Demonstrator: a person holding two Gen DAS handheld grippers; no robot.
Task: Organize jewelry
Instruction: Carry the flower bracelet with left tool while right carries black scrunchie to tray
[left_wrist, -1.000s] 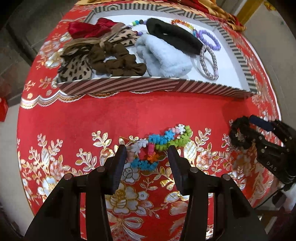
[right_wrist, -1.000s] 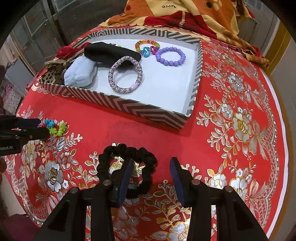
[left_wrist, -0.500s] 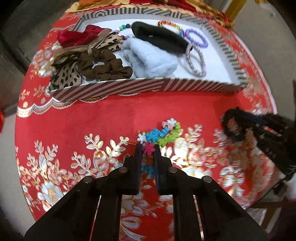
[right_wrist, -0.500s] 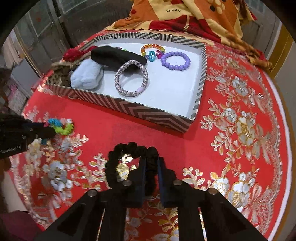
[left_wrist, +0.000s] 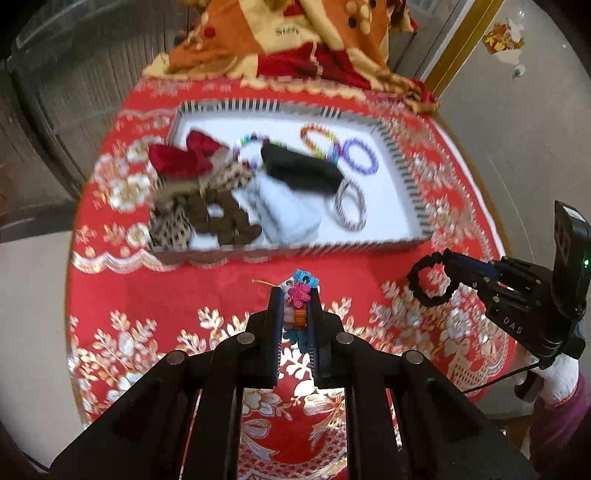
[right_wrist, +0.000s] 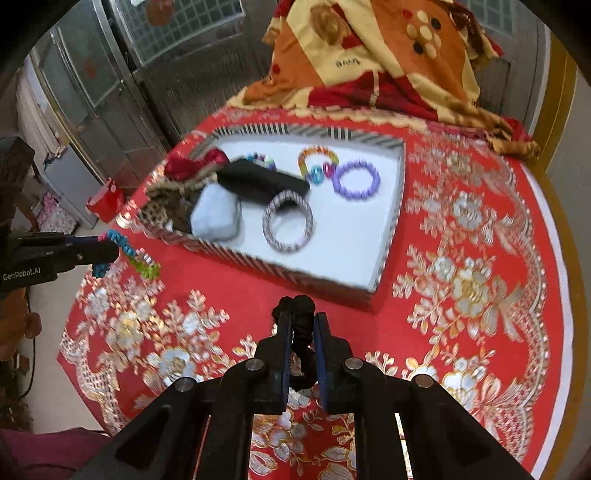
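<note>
My left gripper is shut on a multicoloured beaded bracelet and holds it above the red tablecloth; the bracelet also hangs from it in the right wrist view. My right gripper is shut on a black scrunchie, lifted off the cloth; it shows as a black ring in the left wrist view. The striped tray lies beyond both grippers and holds scrunchies, hair bands and bracelets.
In the tray lie a purple bead bracelet, a silver woven bangle, a pale blue fluffy band, a black band and a red scrunchie. A folded orange and red blanket lies behind the tray.
Both grippers closed on their items and lifted them off the cloth. Both views have risen and pulled back from the table.
</note>
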